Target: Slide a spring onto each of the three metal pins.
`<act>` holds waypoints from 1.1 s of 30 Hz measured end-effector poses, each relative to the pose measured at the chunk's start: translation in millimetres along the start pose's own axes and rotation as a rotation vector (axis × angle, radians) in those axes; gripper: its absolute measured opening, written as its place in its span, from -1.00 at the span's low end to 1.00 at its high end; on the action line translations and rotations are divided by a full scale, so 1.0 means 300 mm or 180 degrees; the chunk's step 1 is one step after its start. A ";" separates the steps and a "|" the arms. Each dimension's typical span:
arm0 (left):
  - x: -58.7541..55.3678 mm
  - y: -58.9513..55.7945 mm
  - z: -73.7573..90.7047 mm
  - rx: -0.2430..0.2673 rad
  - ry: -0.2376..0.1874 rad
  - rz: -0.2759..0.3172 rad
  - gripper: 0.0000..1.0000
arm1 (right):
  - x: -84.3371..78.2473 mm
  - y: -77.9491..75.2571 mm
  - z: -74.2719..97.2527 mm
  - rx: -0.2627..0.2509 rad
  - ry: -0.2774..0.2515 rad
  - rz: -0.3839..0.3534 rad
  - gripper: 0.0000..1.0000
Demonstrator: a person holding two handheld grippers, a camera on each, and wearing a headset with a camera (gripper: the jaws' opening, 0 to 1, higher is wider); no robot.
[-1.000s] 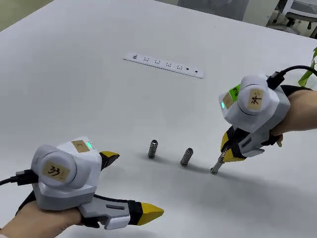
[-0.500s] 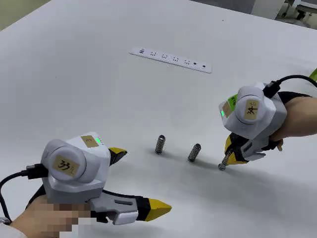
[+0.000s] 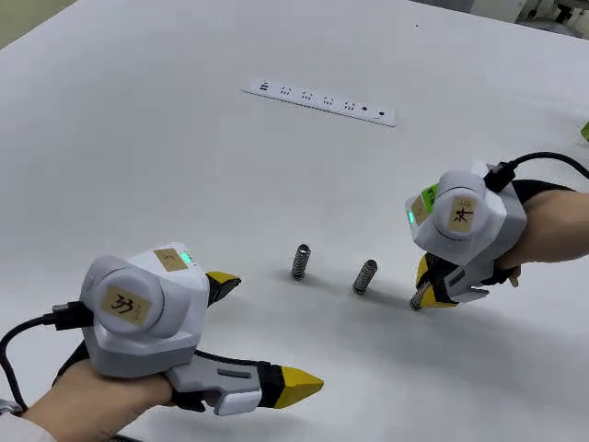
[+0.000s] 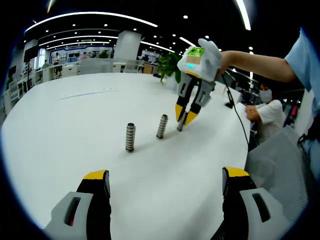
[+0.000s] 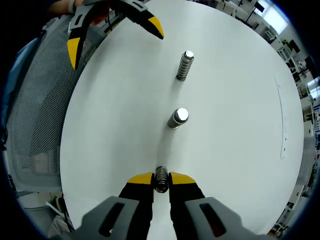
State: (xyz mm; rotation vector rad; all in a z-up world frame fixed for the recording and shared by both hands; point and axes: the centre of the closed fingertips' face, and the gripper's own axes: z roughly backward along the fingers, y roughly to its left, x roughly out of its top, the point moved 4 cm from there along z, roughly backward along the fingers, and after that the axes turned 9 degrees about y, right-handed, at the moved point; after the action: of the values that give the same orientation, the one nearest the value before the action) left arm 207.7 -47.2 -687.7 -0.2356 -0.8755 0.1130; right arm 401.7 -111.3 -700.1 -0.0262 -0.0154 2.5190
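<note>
Head view: your right tool [image 3: 429, 291] has come down since a second ago. The third spring [image 3: 419, 297] it pinches now stands low on the worktop [image 3: 184, 138], almost straight up, so the last pin looks nearly done. Count three springs on pins: the far spring [image 3: 301, 261] and the middle spring [image 3: 365, 276] stand free, and one is squeezed in your right tool. Your left tool [image 3: 265, 330] is wide open and holds nothing.

An open-plan office: wide white table [image 3: 184, 138], power strip [image 3: 320, 99], ceiling light strips [image 4: 90, 14], mesh chair [image 4: 280, 162].
</note>
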 end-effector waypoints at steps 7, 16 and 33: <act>-0.001 -0.003 0.000 -0.0005 -0.0001 -0.0009 0.90 | 0.007 0.010 -0.002 0.0019 -0.0058 0.0023 -0.64; -0.001 -0.008 -0.002 0.0003 0.0008 -0.0031 0.88 | 0.023 0.016 0.050 -0.0103 -0.0300 -0.0136 -0.09; 0.006 -0.009 0.000 0.0019 -0.0065 -0.0037 0.84 | -0.060 0.254 0.061 -0.0346 -0.1195 -0.1406 0.75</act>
State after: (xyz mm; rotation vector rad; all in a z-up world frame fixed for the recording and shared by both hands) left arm 209.0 -49.3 -685.7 -0.2242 -0.8967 0.1075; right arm 371.5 -183.7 -682.9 0.3666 -0.2793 2.0465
